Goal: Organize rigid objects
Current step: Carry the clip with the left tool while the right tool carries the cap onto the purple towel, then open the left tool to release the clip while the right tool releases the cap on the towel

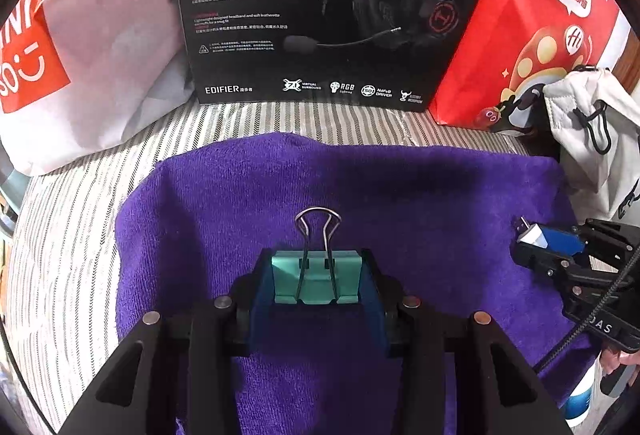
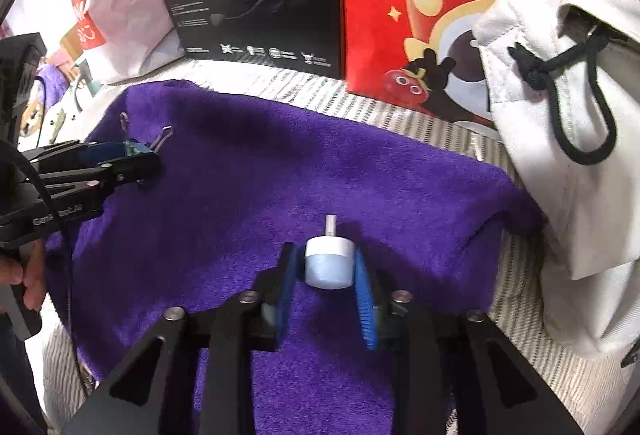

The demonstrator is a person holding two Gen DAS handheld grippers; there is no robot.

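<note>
Left wrist view showed a fuzzy purple towel (image 1: 400, 195) spread over a grey-and-white striped cloth (image 1: 72, 219) that covered the bench. Along the back stood a black headset box (image 1: 312, 7), with a white plastic shopping bag with a red logo (image 1: 100, 47) to one side and a red paper bag printed with a mushroom cartoon (image 1: 532, 27) to the other. A white drawstring pouch with a black cord (image 1: 592, 123) leaned against the red bag.

The teal metal binder clip with silver wire handles (image 1: 316, 275) sat squarely between the blue pads of the left claw (image 1: 316, 287), which was clamped on its sides just above the towel, one wire handle pointing forward.

In the right wrist view, the small pale-blue cylinder with a white cap and thin nozzle (image 2: 329, 263) was gripped between the pads of the right claw (image 2: 326, 275), nozzle pointing away, over the near middle of the towel. The two claws were well apart.
</note>
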